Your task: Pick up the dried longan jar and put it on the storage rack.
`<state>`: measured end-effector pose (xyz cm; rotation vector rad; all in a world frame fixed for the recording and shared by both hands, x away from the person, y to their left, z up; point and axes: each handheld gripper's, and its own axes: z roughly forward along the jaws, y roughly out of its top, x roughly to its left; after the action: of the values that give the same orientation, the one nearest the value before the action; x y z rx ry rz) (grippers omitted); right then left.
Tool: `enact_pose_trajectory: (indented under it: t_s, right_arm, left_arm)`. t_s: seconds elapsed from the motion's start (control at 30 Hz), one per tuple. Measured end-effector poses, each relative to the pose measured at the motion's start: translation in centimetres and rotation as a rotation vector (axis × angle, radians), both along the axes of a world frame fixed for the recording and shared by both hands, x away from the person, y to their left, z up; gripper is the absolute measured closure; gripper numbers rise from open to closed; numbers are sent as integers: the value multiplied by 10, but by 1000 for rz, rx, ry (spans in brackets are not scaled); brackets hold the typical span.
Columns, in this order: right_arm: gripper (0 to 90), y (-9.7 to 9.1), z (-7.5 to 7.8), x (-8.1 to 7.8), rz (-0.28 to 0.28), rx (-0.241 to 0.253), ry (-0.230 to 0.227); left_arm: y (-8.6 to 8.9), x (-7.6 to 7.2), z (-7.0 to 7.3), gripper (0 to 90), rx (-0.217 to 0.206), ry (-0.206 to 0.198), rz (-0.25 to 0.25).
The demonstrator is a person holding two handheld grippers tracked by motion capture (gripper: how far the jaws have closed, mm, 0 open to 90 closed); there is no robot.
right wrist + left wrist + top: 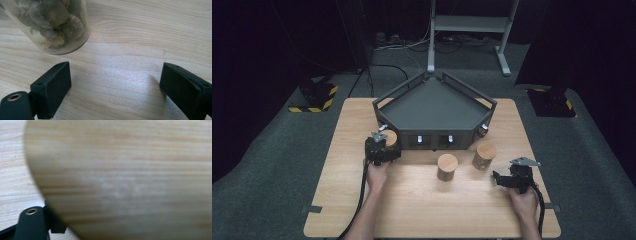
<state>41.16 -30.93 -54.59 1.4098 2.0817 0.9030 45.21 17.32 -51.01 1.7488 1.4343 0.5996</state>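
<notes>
No text, label, brand or number can be read anywhere. The one sign is yellow-and-black hazard striping on a floor base (pixel 314 100) at ten o'clock from the table (pixel 432 210).

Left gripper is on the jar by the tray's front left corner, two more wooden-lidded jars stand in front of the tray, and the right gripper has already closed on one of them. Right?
Not quite. The right gripper holds nothing: the right gripper view shows its jaws wide apart over bare table, a jar standing beyond them, untouched. The rest holds: the left gripper is at the jar by the tray.

Wooden jar lid (pixel 125 177) blurred, cut off by frame, left tool's (pixel 382 146) grip hidden
</notes>
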Motion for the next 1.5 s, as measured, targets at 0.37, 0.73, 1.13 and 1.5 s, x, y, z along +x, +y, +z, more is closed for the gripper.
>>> enact_pose_trajectory:
  t_s: [0.37, 0.73, 1.13, 1.5]
  right_arm:
    - [102, 0, 0, 0, -2, 0, 0]
    - [102, 0, 0, 0, -3, 1, 1]
    - [102, 0, 0, 0, -3, 1, 1]
    - [102, 0, 0, 0, -3, 1, 1]
  left_arm:
    - [-3, -2, -3, 239, 31, -27, 21]
    - [-6, -7, -2, 253, 69, -51, 16]
    - [5, -15, 12, 258, 33, -26, -17]
    - [14, -19, 28, 259, -49, 16, -48]
